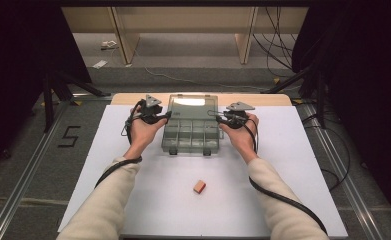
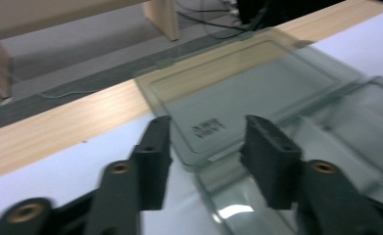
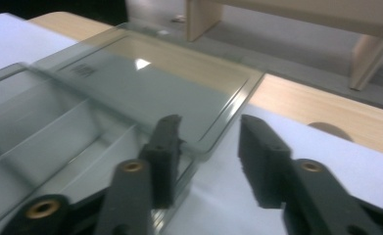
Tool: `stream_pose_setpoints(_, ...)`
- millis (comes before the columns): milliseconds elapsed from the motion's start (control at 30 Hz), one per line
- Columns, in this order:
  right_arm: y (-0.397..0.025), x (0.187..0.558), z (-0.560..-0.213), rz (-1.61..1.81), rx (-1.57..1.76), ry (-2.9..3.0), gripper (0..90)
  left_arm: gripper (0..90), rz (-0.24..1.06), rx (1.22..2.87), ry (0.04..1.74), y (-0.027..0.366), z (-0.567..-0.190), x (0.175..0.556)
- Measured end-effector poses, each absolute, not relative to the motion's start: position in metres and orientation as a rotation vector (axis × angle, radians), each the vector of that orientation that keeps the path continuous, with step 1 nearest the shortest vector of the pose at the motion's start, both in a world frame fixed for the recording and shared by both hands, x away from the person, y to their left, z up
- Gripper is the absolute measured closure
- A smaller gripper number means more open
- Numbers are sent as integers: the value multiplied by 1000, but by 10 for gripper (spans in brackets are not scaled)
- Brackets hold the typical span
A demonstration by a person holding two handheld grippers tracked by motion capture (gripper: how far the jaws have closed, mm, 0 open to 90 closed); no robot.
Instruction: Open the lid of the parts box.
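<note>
Jaws on both grippers are spread apart right now, nothing pinched in either one. The left gripper (image 2: 206, 142) has the near corner of the clear lid (image 2: 238, 88) sitting in the gap between its two black jaws, and the right gripper (image 3: 208, 147) has the opposite lid corner just off its inner jaw, with bare white table (image 3: 326, 147) under the outer one.

So my read: we're at the lid-handling step on the compartment box (image 1: 190, 134), which sits between the two grippers in the high view. The lid is already swung up and back past the jaw tips, toward the wooden table edge (image 2: 66, 127). Can't tell if it's being opened further or about to be shut. Either way the next move probably needs both jaws to close on the thin lid rim at the same time and tilt evenly, since one-sided pull would likely twist the hinge.

Materials: box and lid are smoky transparent plastic, glossy, with rounded corners and a raised border; there's a small embossed mark near the left jaws. Straight dividers make a grid of cells below. Jaws are matte black, blocky, with brass-looking pivots.

There's also a small orange-tan block (image 1: 199, 187) lying well behind both grippers, toward the person.
</note>
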State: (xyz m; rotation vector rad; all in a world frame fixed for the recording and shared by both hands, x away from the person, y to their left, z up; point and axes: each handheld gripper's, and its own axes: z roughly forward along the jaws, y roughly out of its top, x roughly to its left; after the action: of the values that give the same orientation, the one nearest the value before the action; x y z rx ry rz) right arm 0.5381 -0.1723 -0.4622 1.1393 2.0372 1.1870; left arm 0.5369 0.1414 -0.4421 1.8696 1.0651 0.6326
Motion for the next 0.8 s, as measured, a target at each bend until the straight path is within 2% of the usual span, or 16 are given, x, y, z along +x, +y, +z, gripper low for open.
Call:
stream_pose_setpoints(133,-177,517,-460,1238,1079,2107,376,289,557,1865,1055,147,-439,514)
stream_pose_setpoints(233,-180,500,-459,1271,1031,2149,294,154,525,1889,1030,151,-439,493)
stream_pose_setpoints(567,-187,442,-455,1366,892,2237,253,0,525,1934,947,165,-446,434)
stream_pose_setpoints(800,-192,409,-457,1395,847,2268,247,0,531,1961,909,169,-452,404)
